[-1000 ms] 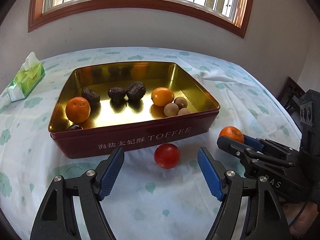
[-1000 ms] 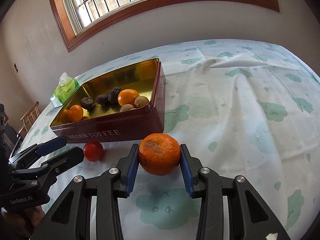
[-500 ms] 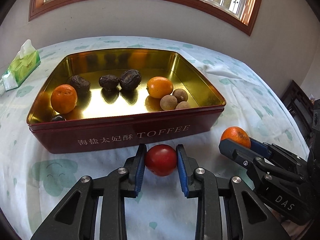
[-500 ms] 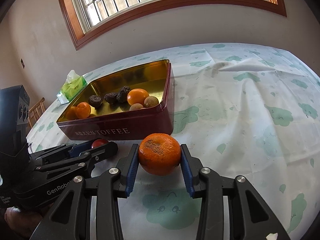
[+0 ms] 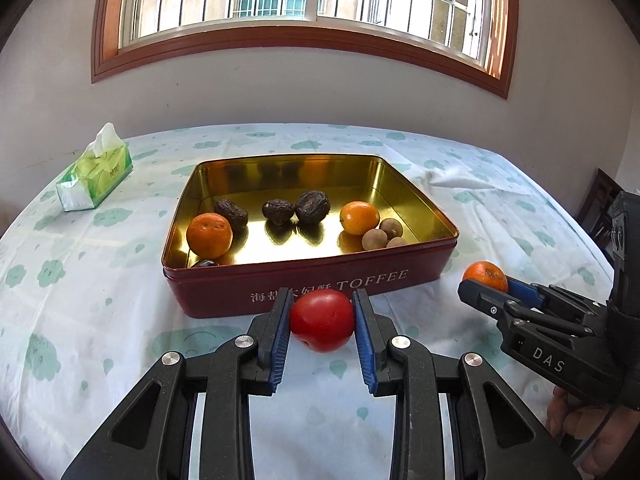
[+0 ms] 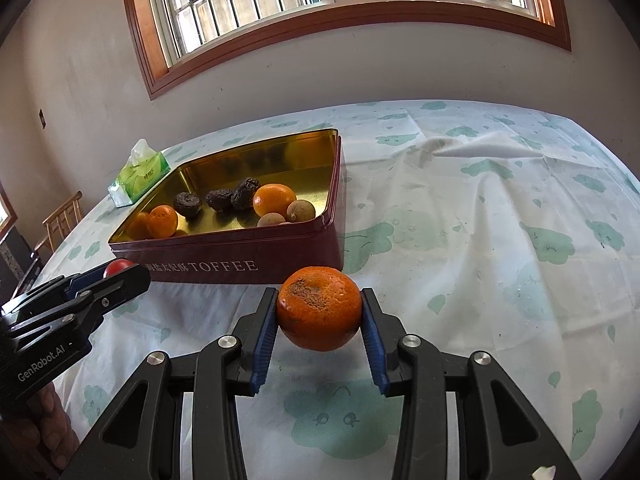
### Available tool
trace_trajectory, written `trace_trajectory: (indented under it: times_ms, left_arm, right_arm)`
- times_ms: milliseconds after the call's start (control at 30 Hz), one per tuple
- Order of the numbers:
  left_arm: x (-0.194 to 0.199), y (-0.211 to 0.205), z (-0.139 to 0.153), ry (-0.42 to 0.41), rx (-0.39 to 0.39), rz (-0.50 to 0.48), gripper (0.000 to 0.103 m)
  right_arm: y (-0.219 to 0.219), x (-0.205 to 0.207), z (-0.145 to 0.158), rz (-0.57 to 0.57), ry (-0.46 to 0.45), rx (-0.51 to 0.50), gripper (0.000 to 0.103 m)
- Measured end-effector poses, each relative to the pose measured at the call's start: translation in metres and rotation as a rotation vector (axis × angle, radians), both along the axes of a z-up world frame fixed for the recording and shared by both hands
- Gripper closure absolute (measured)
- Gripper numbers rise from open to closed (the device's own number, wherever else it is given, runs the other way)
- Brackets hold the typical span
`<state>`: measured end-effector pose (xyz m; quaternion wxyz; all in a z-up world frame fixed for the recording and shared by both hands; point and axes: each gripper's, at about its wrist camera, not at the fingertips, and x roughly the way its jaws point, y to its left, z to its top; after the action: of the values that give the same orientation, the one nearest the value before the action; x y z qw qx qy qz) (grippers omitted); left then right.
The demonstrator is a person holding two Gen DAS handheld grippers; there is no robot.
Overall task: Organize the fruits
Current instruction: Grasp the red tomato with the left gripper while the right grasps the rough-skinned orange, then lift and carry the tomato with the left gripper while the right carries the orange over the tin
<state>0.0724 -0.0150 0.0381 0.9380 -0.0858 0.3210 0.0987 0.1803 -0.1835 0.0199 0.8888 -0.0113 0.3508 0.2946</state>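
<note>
**Both grippers hold a fruit in front of the toffee tin**

At the far left of the table (image 5: 80, 320), which has a white cloth with green cloud prints, a green tissue pack (image 5: 96, 174) lies well apart from the other things.

Near the middle stands the red toffee tin (image 5: 320, 292), open, with a golden inside. From left to right it contains a mandarin (image 5: 209, 235) near the front left corner, with a small dark fruit just in front of it that is mostly hidden by the rim, then three wrinkled dark dried fruits (image 5: 276, 211) in a row, then a smooth orange citrus (image 5: 359, 217), and beside it some small brown longans (image 5: 375, 239).

Just in front of the tin, the left gripper (image 5: 322, 326) has its jaws pinching a red tomato (image 5: 322, 321) between the blue pads. The tomato appears lifted a little over the cloth and covers part of the white letters on the tin wall.

To the right of the tin's front corner, the right gripper (image 6: 319, 314) has its jaws pinching an orange mandarin (image 6: 319, 308), which has a rough brown patch on top. It hangs above the cloth; a shadow shows under it. In the left wrist view this gripper appears from the side at the right edge, with a part of the person's hand (image 5: 592, 432) below it.
</note>
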Motion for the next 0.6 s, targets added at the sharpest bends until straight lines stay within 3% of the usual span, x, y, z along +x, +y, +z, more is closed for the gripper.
trace_trajectory:
  times_ms: [300,600]
  left_arm:
    - [-0.016,0.006,0.003,-0.034,0.048,0.027,0.072]
    - [-0.029,0.016,0.009,-0.077,0.055,0.063,0.072]
  right_arm:
    - [0.004,-0.039,0.026,0.013,-0.034,0.073,0.066]
    - [0.028,-0.078,0.051,0.074,-0.098,0.08,0.066]
